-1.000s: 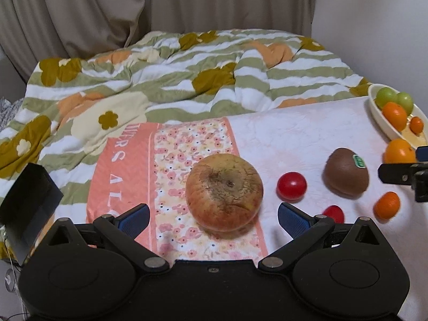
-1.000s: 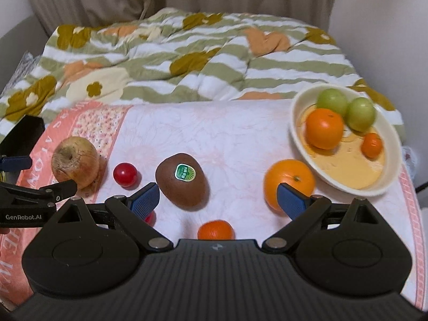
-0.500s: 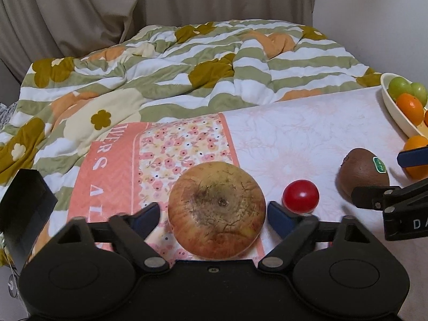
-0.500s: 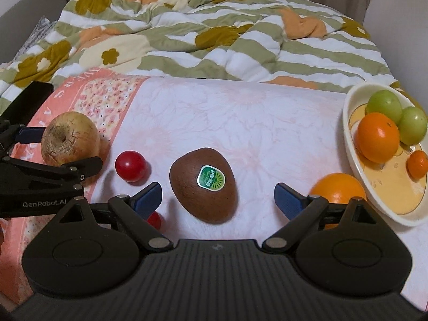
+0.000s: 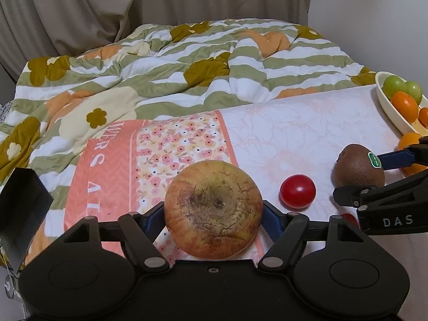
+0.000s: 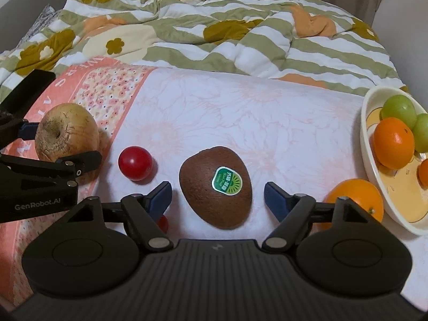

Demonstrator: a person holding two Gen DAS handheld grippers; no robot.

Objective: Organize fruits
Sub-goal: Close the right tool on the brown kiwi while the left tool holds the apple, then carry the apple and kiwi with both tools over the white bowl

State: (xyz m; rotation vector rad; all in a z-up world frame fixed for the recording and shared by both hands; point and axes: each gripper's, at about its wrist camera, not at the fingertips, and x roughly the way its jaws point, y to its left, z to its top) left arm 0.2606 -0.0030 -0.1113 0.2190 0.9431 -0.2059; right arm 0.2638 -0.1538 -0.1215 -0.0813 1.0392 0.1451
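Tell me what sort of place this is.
Most likely a bedroom: a rumpled floral striped quilt lies on what looks like a bed, curtains hang behind it, and a cloth-covered surface in front holds the fruit and a bowl.

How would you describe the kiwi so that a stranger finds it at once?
Start at the cream bowl of fruit on the right, then move left past the loose orange. The kiwi lies between the right gripper fingers: brown, fuzzy, egg-shaped, the only fruit with a green sticker.
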